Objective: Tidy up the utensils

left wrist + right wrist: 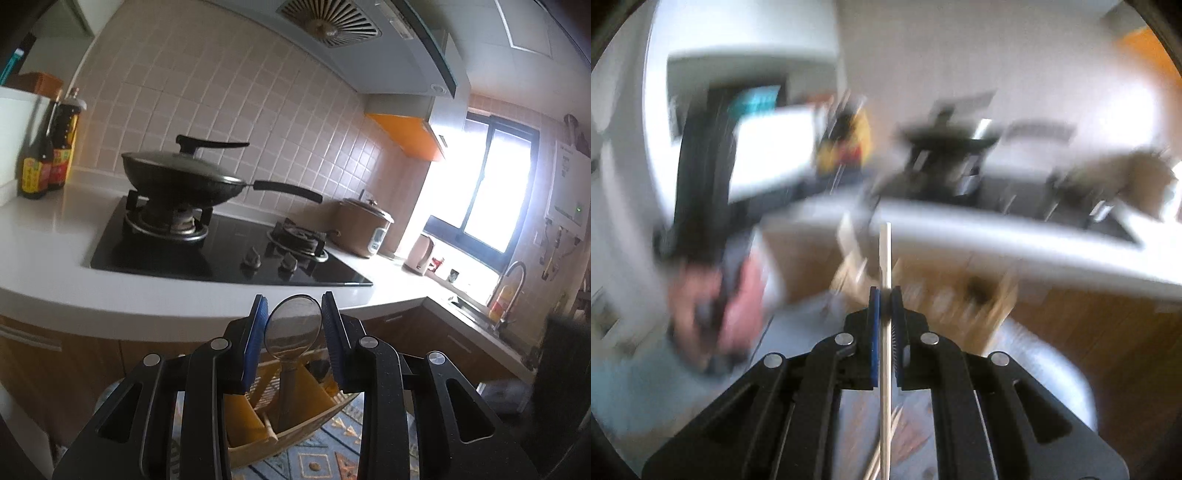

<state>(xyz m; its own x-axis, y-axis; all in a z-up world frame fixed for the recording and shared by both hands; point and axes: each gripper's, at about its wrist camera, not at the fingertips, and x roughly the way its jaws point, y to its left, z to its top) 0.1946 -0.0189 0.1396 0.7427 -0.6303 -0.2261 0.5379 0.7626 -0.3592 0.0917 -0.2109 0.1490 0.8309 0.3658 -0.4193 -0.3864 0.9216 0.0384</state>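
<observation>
In the left wrist view my left gripper (293, 306) is open, its blue pads on either side of the bowl of a metal spoon (293, 326). The spoon stands upright in a yellow utensil holder (258, 413) below the gripper; I cannot tell whether the pads touch it. In the right wrist view, which is blurred by motion, my right gripper (885, 295) is shut on a thin pale chopstick (885, 258) that sticks up past the fingertips. More pale sticks (886, 443) lie below it. A hand holding the other gripper (713, 306) shows at the left.
A white counter (147, 306) carries a black gas hob (221, 254) with a lidded wok (184, 177). Two sauce bottles (48, 147) stand at the left, a rice cooker (364, 229) and kettle (421, 254) at the right. A sink and tap (509, 291) are further right. A patterned mat (332, 443) is below.
</observation>
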